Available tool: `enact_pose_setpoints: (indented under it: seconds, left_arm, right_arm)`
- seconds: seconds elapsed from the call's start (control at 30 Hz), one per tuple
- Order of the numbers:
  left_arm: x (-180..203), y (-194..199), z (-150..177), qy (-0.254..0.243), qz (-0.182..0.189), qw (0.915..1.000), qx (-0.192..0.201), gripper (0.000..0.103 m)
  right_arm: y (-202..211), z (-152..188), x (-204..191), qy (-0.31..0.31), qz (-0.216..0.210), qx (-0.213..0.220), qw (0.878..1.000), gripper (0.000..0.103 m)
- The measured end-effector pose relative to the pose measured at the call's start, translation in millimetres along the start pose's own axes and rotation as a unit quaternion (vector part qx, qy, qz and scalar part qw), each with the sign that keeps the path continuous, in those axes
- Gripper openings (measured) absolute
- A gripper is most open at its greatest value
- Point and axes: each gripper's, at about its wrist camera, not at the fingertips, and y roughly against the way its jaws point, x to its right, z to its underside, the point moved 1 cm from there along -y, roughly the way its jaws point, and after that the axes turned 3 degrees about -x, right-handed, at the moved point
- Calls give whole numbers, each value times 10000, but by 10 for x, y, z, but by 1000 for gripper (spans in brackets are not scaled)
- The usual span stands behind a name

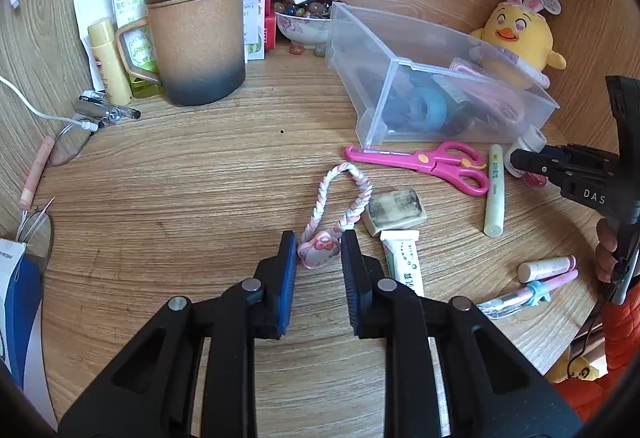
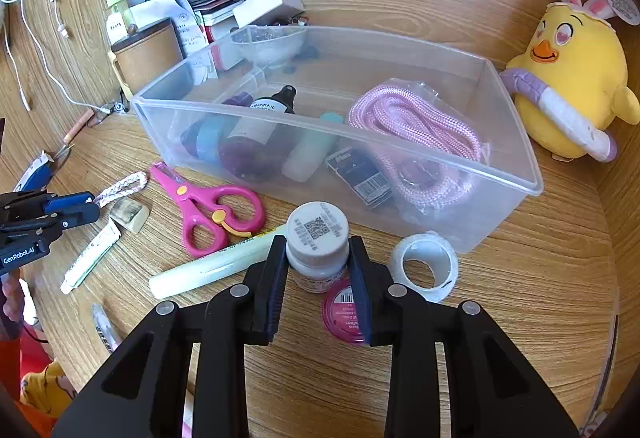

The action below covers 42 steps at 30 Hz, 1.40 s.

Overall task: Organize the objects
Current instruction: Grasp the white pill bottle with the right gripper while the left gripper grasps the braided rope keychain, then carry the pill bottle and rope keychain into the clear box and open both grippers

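Observation:
A braided pink-and-white strap (image 1: 352,194) lies on the wooden desk, ending in a pink charm (image 1: 319,253). My left gripper (image 1: 319,238) is shut on that charm, which rests on the desk. In the right wrist view a small white bottle (image 2: 318,238) with a printed cap stands upright in front of the clear plastic box (image 2: 360,136). My right gripper (image 2: 318,244) is shut on it, one pad on each side below the cap. The box holds a pink rope, a dark bottle, tape rolls and a small carton.
Pink scissors (image 1: 432,162), a worn eraser (image 1: 394,212), a white tube (image 1: 402,258) and a pale green stick (image 1: 494,194) lie between the grippers. A tape roll (image 2: 426,266) and a pink lid (image 2: 344,312) flank the bottle. A brown lidded mug (image 1: 198,42) and a yellow plush chick (image 1: 516,38) stand at the back.

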Motion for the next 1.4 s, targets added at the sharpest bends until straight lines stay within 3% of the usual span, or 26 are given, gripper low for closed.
enact_pose_setpoints:
  seconds: [0.57,0.9,1.17,1.4]
  left_arm:
    - [201,546,-398,-28,264,9947,994,22]
    - [411,676,-736,-162,444,9894,1374,22]
    - [510,515,-969,-141,467,9892,1382,22]
    - [526,221,-1116,-81,539,9930,1046,22]
  right_arm:
    - [554,-95,-44,-95,-105,772,9969,27]
    - [790,-279,-80,-42,-113,1194,9928,27]
    - [695,-563,-32,-59,103,1314,9913,27]
    - [456,-730,107,-258,178,1134,9931,27]
